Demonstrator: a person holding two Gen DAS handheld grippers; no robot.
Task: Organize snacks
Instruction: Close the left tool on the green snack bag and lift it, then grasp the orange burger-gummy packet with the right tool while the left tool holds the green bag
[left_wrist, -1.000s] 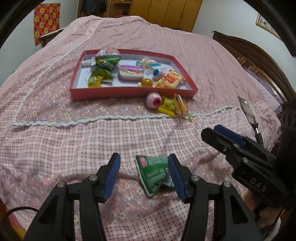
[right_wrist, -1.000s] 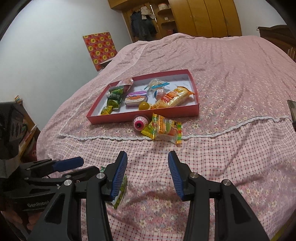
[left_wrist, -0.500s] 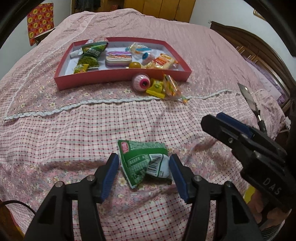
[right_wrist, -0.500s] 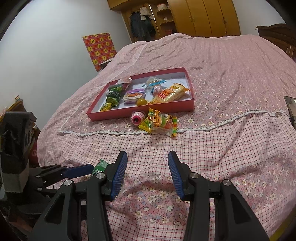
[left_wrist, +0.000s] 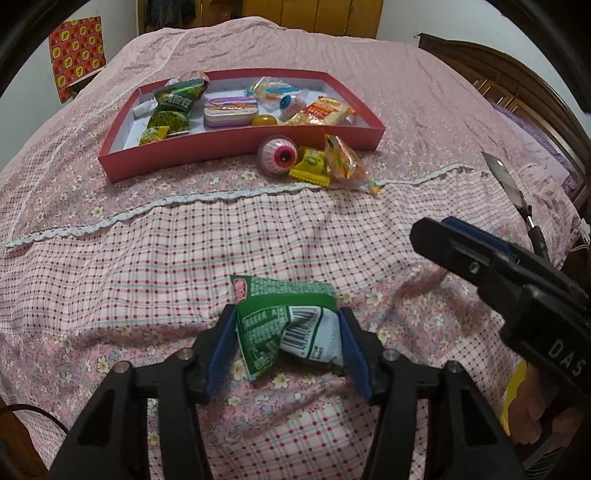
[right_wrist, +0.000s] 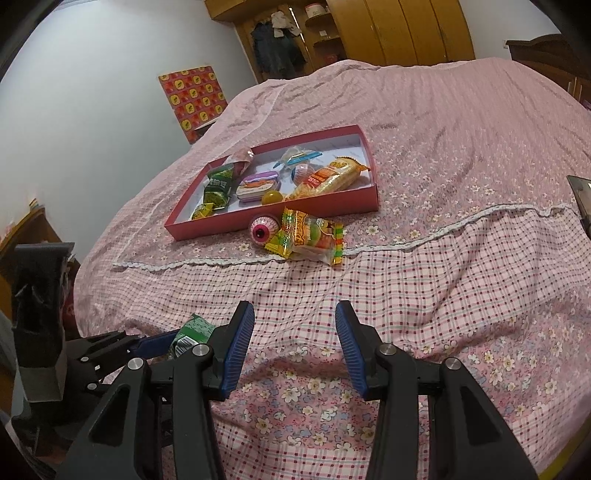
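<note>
My left gripper (left_wrist: 286, 332) is shut on a green snack packet (left_wrist: 284, 325), crumpled between the blue pads just above the bedspread; the packet also shows in the right wrist view (right_wrist: 190, 332). My right gripper (right_wrist: 293, 332) is open and empty over the checked bedspread, to the right of the left one (left_wrist: 461, 243). A red tray (left_wrist: 229, 144) with several snacks sits farther up the bed. In front of its near wall lie a pink eyeball candy (left_wrist: 277, 154), a yellow packet (left_wrist: 310, 166) and an orange snack bag (left_wrist: 343, 162).
The pink bedspread has a white lace seam (left_wrist: 221, 195) between me and the tray. A dark wooden headboard (left_wrist: 517, 85) runs along the right. A wardrobe (right_wrist: 399, 29) stands behind the bed. A metal blade (left_wrist: 506, 181) sticks up at right.
My left gripper moved forward around the green packet and closed on it, crumpling it. The right gripper stayed open and drew back slightly.
</note>
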